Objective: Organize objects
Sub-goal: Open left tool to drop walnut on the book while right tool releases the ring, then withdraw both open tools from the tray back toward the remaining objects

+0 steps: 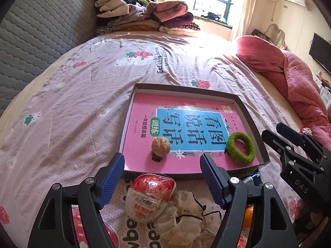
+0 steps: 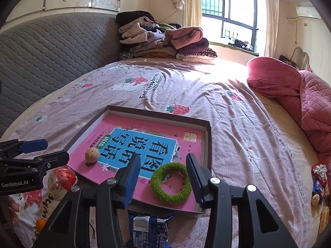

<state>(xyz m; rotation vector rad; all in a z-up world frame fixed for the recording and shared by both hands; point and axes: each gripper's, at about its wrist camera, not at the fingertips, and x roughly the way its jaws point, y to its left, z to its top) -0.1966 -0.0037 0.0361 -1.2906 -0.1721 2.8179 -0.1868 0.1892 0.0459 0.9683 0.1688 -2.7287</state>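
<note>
A shallow dark cardboard tray point(image 1: 186, 87) point(image 2: 157, 113) lies on the bed with a pink book point(image 1: 144, 107) point(image 2: 115, 122) flat inside it. On the book sit a walnut point(image 1: 161, 146) point(image 2: 92, 154) and a green fuzzy hair ring point(image 1: 230, 142) point(image 2: 157, 188). My left gripper point(image 1: 162, 159) hangs open above the tray's near edge, nothing between its pads. Below it lie a red-and-white wrapped snack point(image 1: 149, 196) and a white mesh pouch point(image 1: 190, 217). My right gripper point(image 2: 163, 157) is open above the green ring, pads apart from it. A blue snack packet point(image 2: 149, 225) lies under it.
An orange point(image 2: 40, 223) sits near the bed's front. Folded clothes point(image 1: 144, 14) are piled at the far end by the window. A pink quilt point(image 1: 289, 68) bunches along the right side, with small wrapped items point(image 2: 319, 181) near it. A grey padded headboard point(image 1: 41, 31) borders the left.
</note>
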